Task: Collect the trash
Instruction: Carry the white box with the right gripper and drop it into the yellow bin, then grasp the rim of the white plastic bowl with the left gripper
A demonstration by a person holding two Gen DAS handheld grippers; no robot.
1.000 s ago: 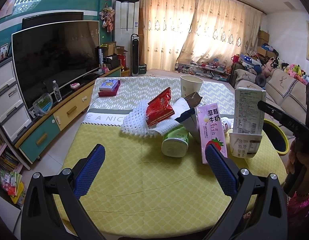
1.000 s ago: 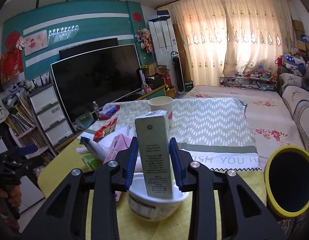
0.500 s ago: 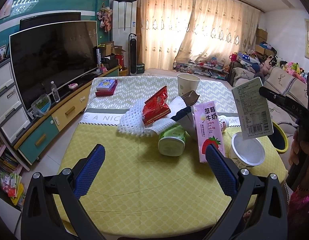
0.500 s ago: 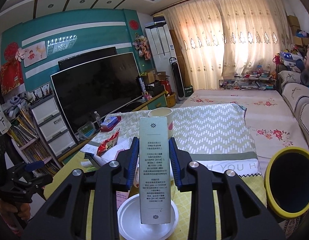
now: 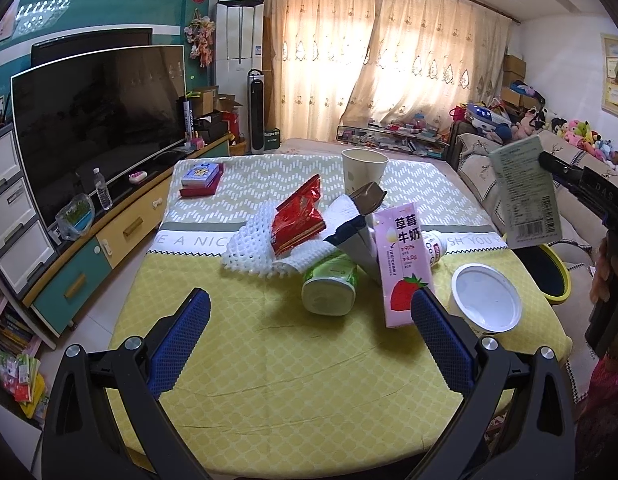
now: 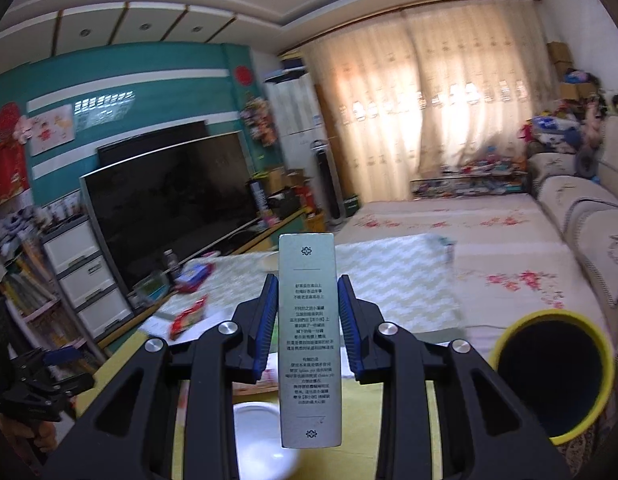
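Note:
My right gripper (image 6: pixel 308 320) is shut on a tall pale green carton (image 6: pixel 310 340), held in the air above the table's right edge; the carton also shows in the left wrist view (image 5: pixel 525 196). A yellow-rimmed trash bin (image 6: pixel 553 372) stands below to the right of it, also seen in the left wrist view (image 5: pixel 549 272). My left gripper (image 5: pixel 309 332) is open and empty over the near table. Ahead of it lie a pink strawberry milk carton (image 5: pixel 403 268), a green cup on its side (image 5: pixel 331 286), a white bowl (image 5: pixel 487 298), a red wrapper (image 5: pixel 299 216) and white foam netting (image 5: pixel 253 240).
A paper cup (image 5: pixel 363 168) and a small boxed item (image 5: pixel 201 176) stand at the table's far end. A TV (image 5: pixel 97 120) on a cabinet runs along the left. A sofa (image 6: pixel 581 216) is on the right. The yellow tablecloth (image 5: pixel 269 380) spreads below my left gripper.
My right gripper has lifted the carton out of the white bowl and carried it up and to the right, toward the bin. The left gripper stays open, nearly still.

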